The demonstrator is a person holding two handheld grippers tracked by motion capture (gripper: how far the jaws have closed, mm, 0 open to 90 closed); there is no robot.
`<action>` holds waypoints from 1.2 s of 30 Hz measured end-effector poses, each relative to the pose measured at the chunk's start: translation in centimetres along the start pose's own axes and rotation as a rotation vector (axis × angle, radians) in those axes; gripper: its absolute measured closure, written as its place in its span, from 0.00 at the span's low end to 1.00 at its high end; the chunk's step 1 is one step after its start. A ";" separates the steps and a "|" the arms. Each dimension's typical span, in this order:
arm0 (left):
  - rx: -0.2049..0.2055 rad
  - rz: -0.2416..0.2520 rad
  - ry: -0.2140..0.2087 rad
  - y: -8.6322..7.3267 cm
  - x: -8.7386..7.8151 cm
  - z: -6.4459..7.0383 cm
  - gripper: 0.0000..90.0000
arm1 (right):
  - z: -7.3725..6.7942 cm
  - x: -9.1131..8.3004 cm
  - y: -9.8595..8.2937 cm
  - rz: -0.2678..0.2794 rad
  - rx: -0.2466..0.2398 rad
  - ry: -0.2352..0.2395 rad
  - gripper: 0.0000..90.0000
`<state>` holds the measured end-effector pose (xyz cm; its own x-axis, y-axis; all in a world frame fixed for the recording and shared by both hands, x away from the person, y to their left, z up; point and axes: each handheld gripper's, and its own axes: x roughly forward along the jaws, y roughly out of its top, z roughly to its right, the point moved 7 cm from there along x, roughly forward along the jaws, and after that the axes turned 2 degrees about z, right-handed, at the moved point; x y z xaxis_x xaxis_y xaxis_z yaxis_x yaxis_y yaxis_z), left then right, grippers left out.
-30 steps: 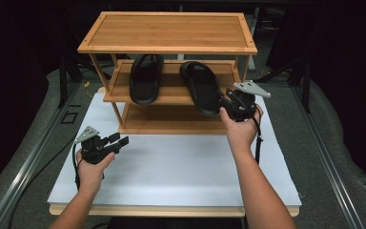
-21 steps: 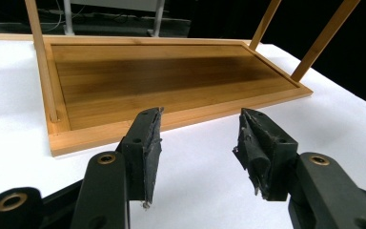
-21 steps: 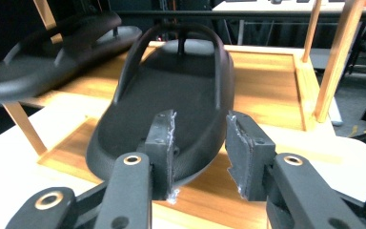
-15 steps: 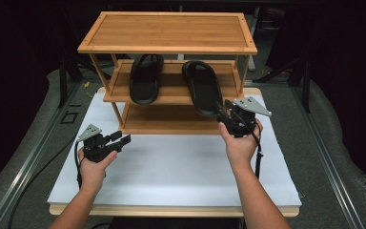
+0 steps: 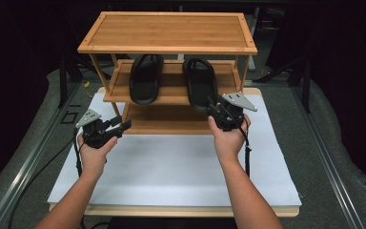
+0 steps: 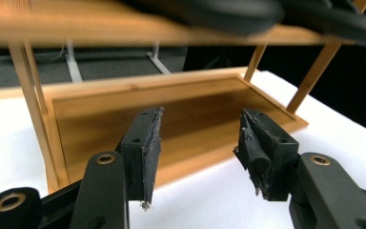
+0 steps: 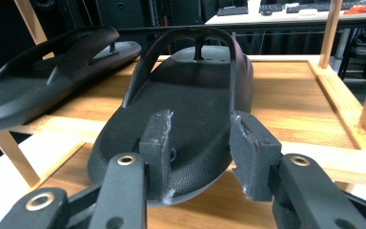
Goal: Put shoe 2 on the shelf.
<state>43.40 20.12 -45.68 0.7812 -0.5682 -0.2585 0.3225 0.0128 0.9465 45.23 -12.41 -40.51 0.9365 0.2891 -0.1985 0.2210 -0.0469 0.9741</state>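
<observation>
Toe ends of both sandals (image 5: pixel 146 78) (image 5: pixel 200 82) hidden under top shelf (image 5: pixel 167 31) in high view. Right gripper (image 5: pixel 218 108) covers heel of right sandal there; jaw gap too small to tell. Left gripper view: sandals (image 6: pixel 248 12) blurred, cut off by top edge; middle shelf (image 6: pixel 100 26) blurred. Right gripper view: left sandal (image 7: pixel 38 90) cut off at left edge; right sandal's heel (image 7: pixel 190 171) partly behind jaws; far desk clutter (image 7: pixel 286 9) too small to tell.

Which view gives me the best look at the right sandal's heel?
The right gripper view: the right sandal sits close and sharp, its heel overhanging the shelf edge just beyond the open right hand-held gripper. The high view shows that sandal whole but small. The left gripper view catches only its blurred underside.
</observation>
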 end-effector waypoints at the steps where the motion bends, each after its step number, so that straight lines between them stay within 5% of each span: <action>1: 0.002 0.006 0.005 0.5 0.2 0.0 0.54 | -0.1 0.2 0.0 0.000 0.001 0.004 0.67; 9: -0.023 0.057 0.011 4.1 1.4 0.4 0.52 | -0.7 1.4 0.1 -0.001 -0.004 -0.014 0.67; 16: 0.004 0.070 0.057 6.2 2.9 0.4 0.50 | -1.2 2.4 0.2 0.007 0.003 -0.017 0.67; 23: 0.005 0.055 0.103 6.8 4.7 -0.1 0.48 | -1.6 3.1 0.3 0.004 0.005 -0.021 0.67; 27: -0.006 0.004 0.094 6.6 5.9 -0.2 0.47 | -2.0 3.5 0.3 0.001 0.007 -0.015 0.66; 36: 0.003 -0.022 0.083 6.9 6.9 0.0 0.50 | -2.5 3.8 0.3 -0.001 0.003 -0.018 0.65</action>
<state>51.02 16.26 -40.92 0.8156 -0.4981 -0.2945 0.3388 -0.0015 0.9409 48.17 -8.95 -40.71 0.9409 0.2721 -0.2015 0.2229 -0.0496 0.9736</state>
